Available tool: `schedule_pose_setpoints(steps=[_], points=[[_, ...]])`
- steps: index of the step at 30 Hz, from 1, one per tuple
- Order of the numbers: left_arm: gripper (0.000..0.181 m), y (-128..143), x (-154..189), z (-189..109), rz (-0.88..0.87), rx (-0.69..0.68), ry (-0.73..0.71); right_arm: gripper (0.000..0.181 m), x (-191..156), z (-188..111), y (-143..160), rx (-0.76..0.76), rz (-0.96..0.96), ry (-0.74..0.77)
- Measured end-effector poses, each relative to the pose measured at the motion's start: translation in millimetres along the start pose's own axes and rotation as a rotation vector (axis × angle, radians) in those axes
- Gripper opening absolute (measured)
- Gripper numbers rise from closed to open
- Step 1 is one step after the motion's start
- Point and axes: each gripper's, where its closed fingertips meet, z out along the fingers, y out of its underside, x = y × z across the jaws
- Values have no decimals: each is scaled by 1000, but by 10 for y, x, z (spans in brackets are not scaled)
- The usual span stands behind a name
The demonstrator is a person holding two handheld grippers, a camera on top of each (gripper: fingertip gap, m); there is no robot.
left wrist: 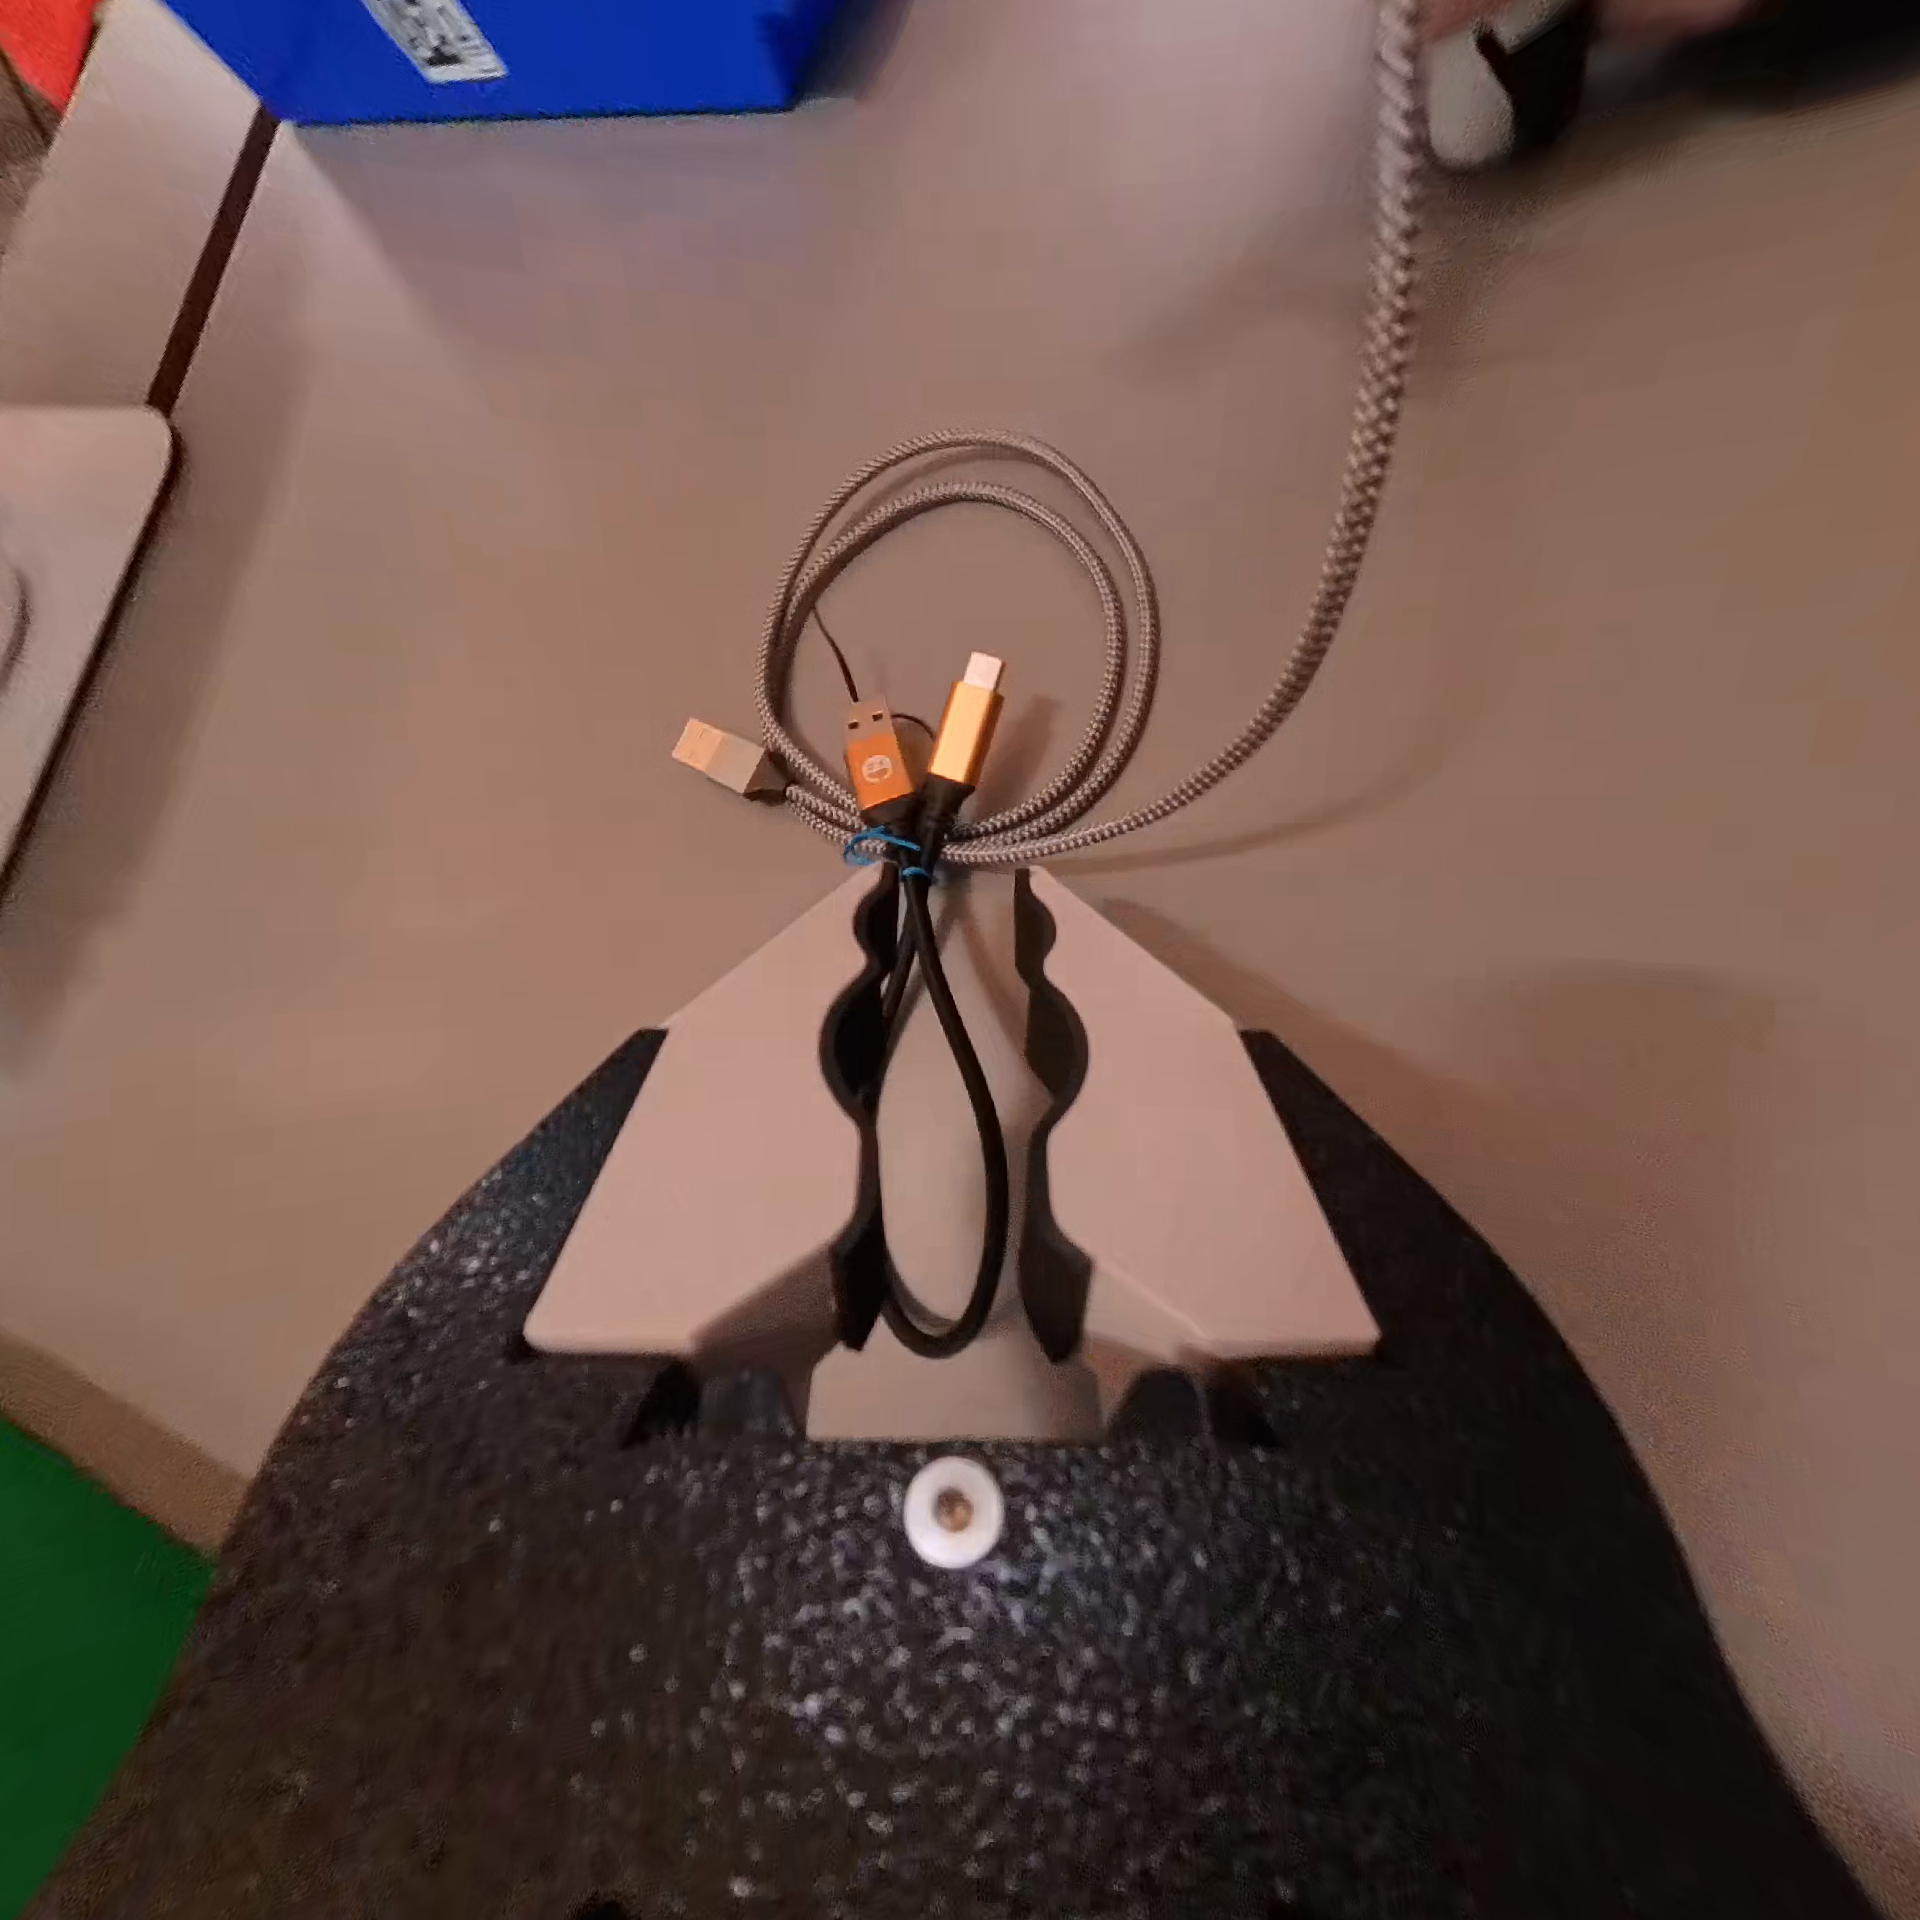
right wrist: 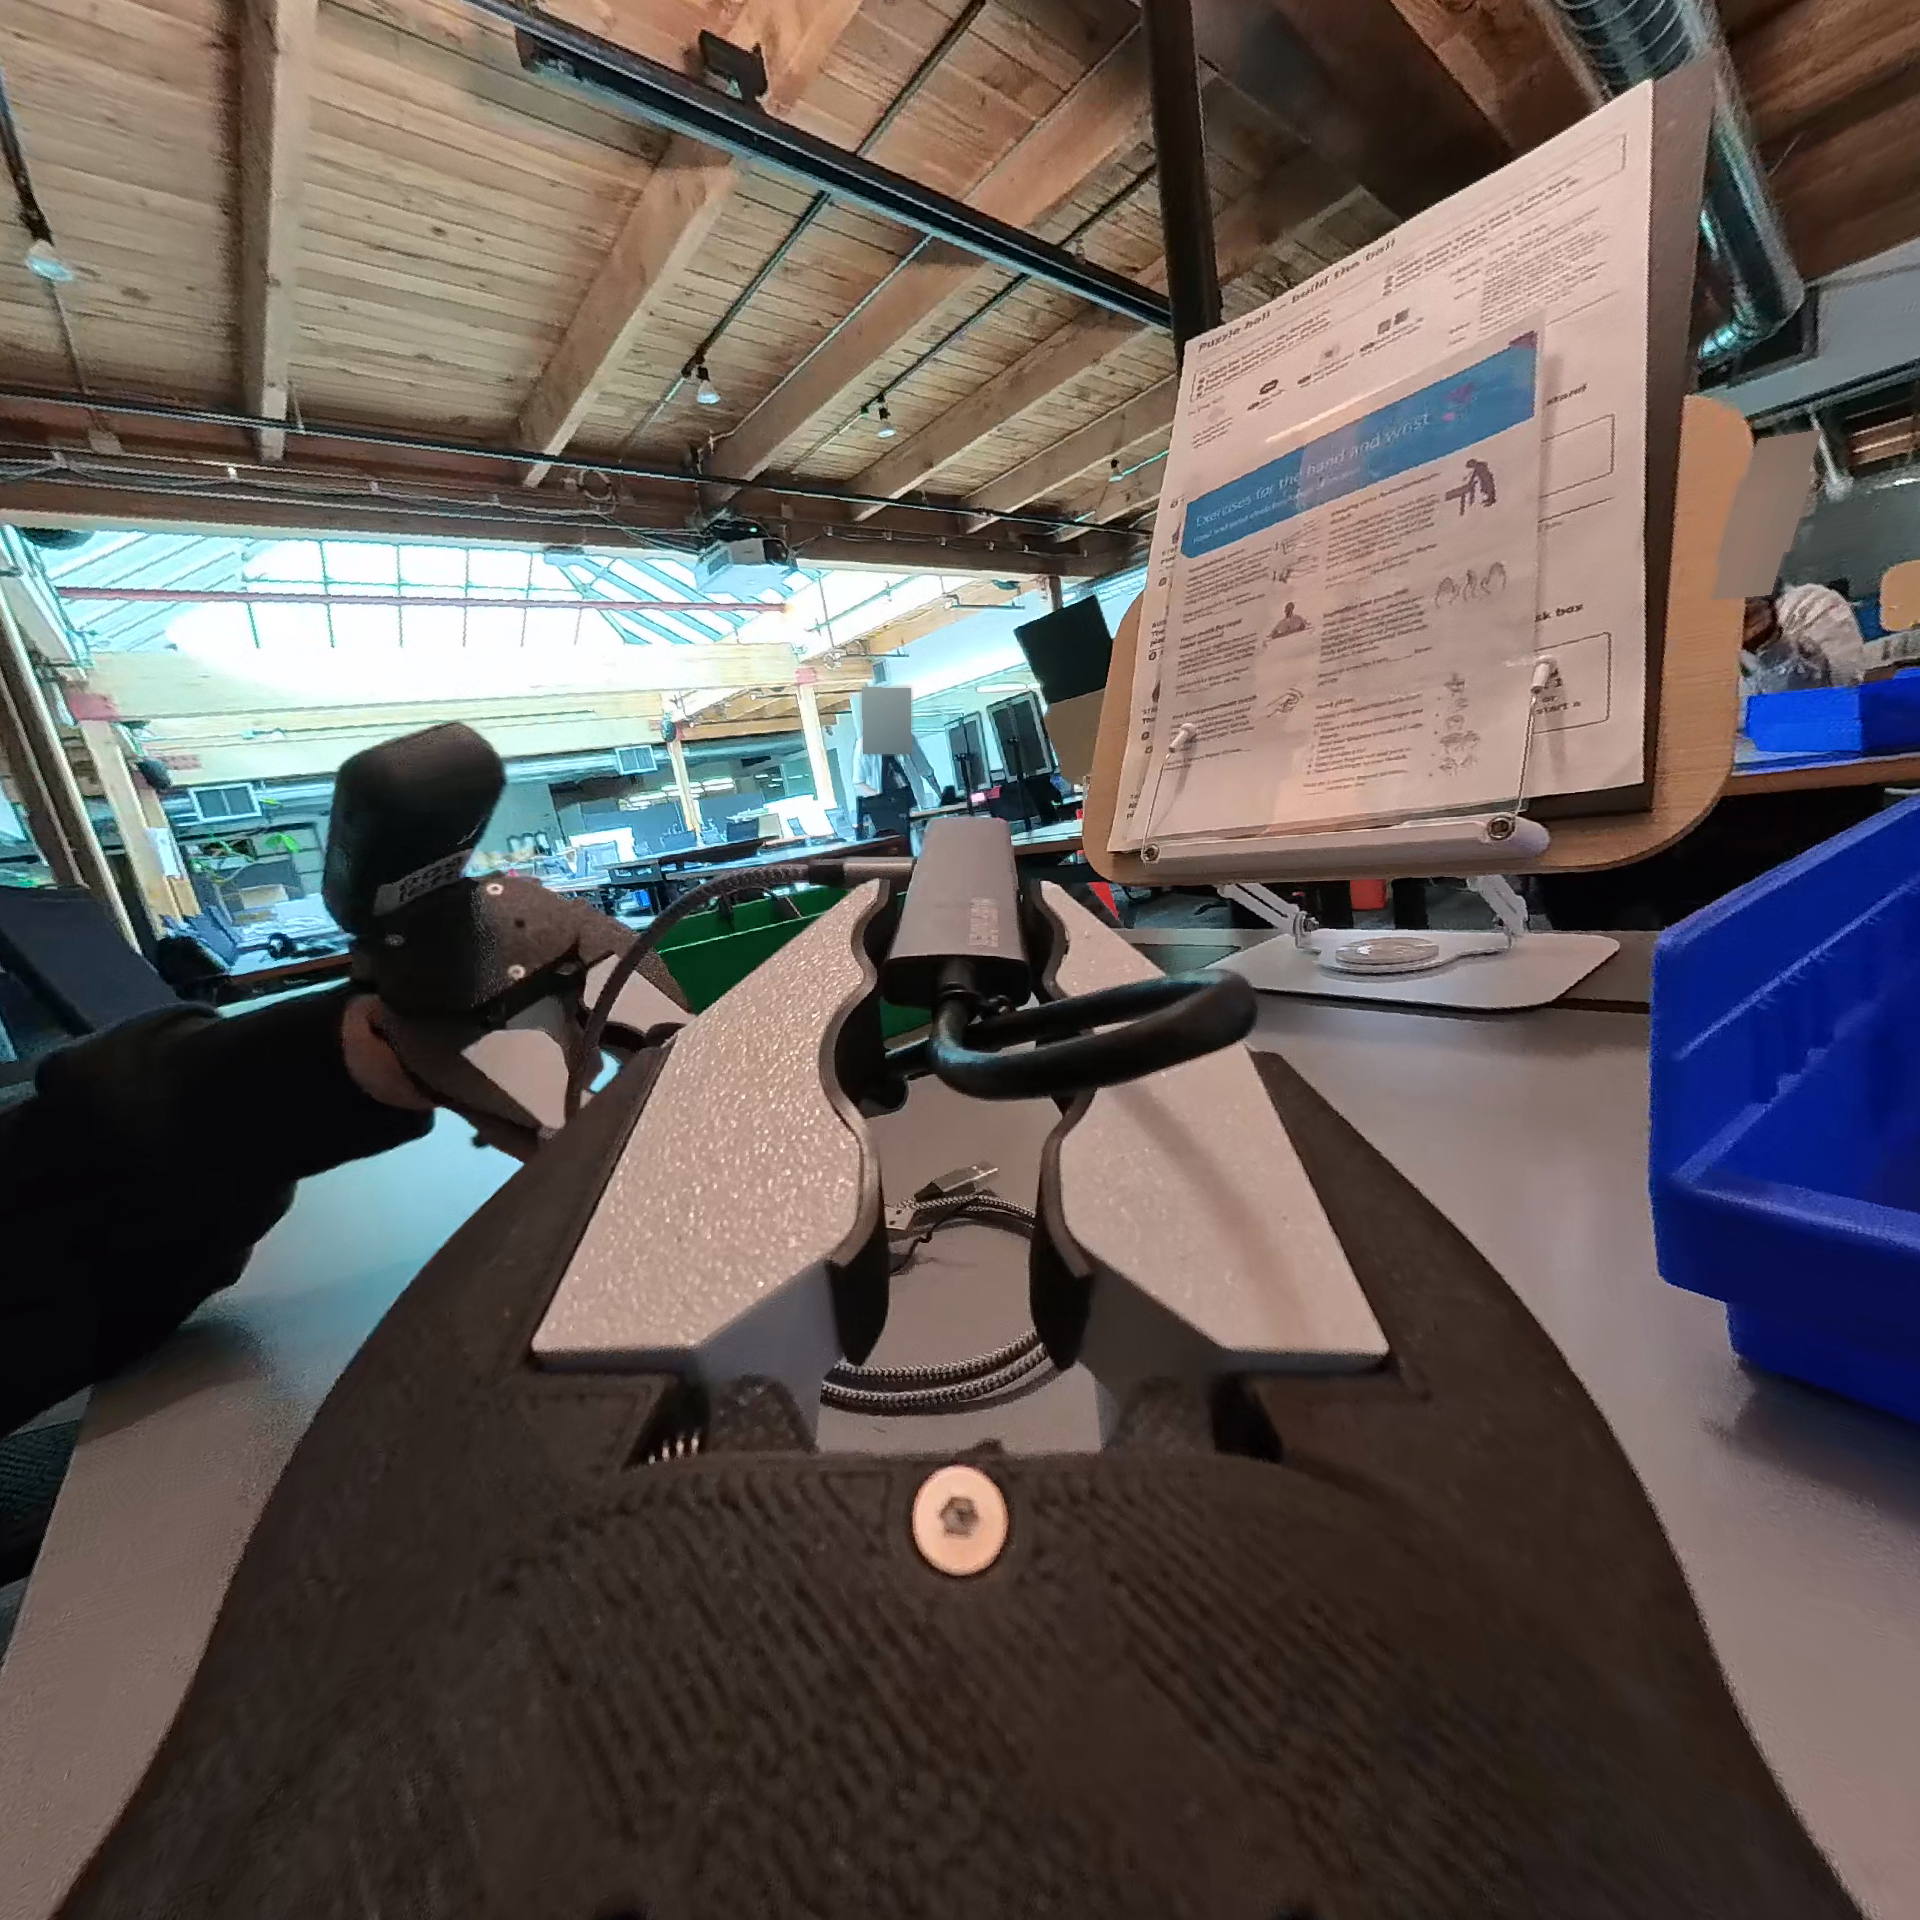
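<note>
**Two grippers, one braided cable between them**

Left wrist view: the left gripper [left wrist: 940, 883] points down at a grey table [left wrist: 499, 644]. A short black cable [left wrist: 940, 1122] with two orange plugs [left wrist: 920, 753] lies folded in the gap between its jaws, tied with a thin blue band [left wrist: 883, 852]. The jaws stand a little apart around the loop, and whether they pinch it cannot be told. Just beyond the tips a braided grey cable [left wrist: 956, 582] lies coiled on the table, its tan plug [left wrist: 717, 753] pointing left; one strand rises to the far right, lifted clear of the surface as if drawn from above. A blue box [left wrist: 499, 52] sits at the far edge.

Right wrist view: the right gripper [right wrist: 961, 904] is closed on a dark grey adapter block [right wrist: 961, 904], held level above the table, apparently so its side port is reachable. A stiff black lead [right wrist: 1091, 1029] loops from its near end; the braided cable enters from the left. The other gripper [right wrist: 447, 904], in a dark-sleeved hand [right wrist: 384, 1049], hovers to the left. A document stand [right wrist: 1382, 623] and a blue bin [right wrist: 1808, 1122] stand to the right.
</note>
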Motion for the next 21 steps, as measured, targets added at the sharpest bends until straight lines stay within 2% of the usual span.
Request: schedule_pose_setpoints(steps=[7,13,21], points=[[12,-12,12,213,229,-35,30,23,-42,10,16,-11,-16,-19],[10,-5,-3,328,212,-24,113,22,-41,8,16,-11,-9,-23],[7,-45,-63,477,186,36,95,23,-60,17,31,-22,-16,-33]])
